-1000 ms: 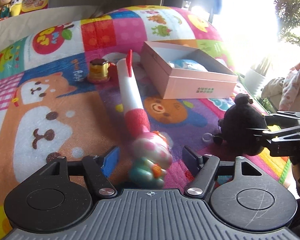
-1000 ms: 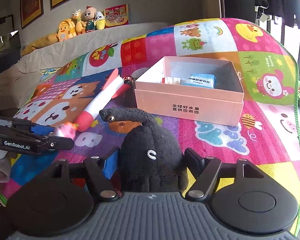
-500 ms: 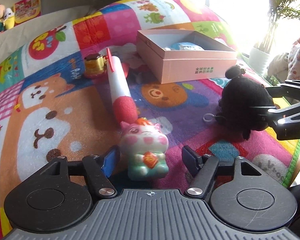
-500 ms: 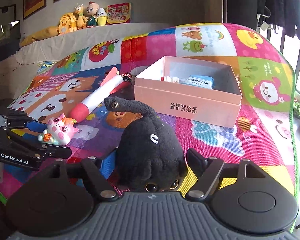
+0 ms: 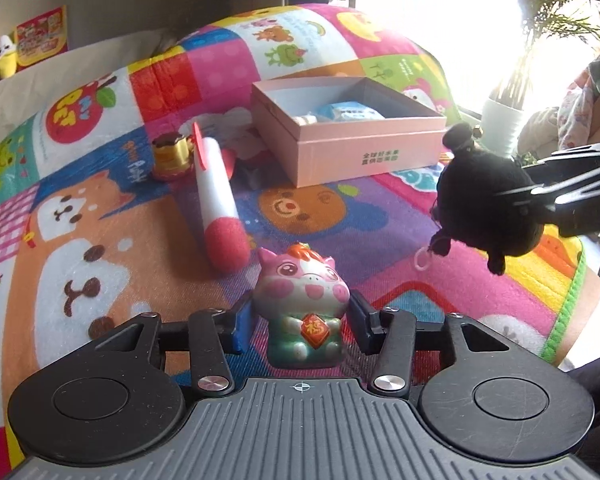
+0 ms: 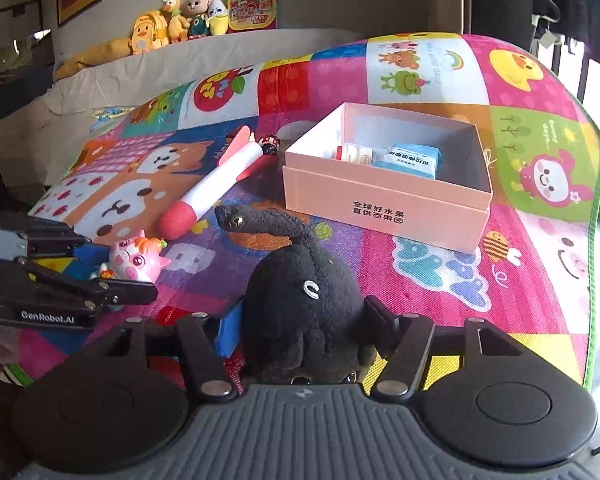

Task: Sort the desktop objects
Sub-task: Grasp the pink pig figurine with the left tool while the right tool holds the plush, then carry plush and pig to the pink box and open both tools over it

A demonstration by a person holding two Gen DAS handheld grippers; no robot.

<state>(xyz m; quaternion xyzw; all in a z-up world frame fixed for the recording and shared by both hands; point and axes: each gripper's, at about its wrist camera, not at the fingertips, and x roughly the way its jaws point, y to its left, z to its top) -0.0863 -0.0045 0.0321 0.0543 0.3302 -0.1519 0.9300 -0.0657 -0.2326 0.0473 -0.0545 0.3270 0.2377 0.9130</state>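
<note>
Both grippers' fingers just closing: left gripper (image 5: 300, 320) clamps upright pig figurine (image 5: 303, 312) between fingers; right gripper (image 6: 306, 328) grasps black plush (image 6: 304, 308), lifted off mat (image 6: 440, 280)

A mat (image 6: 440, 280) covers the worktop. On it sits a box (image 6: 384, 204) with a pack (image 6: 414, 158) and a small tub (image 6: 354, 152) inside. Left of the box lies a toy rocket (image 6: 216, 184) — a little jar (image 5: 172, 156) stands just beside its far end. Nearer, a pig figure (image 5: 304, 312) stands upright, with a plush toy (image 6: 304, 304) to its right.
</note>
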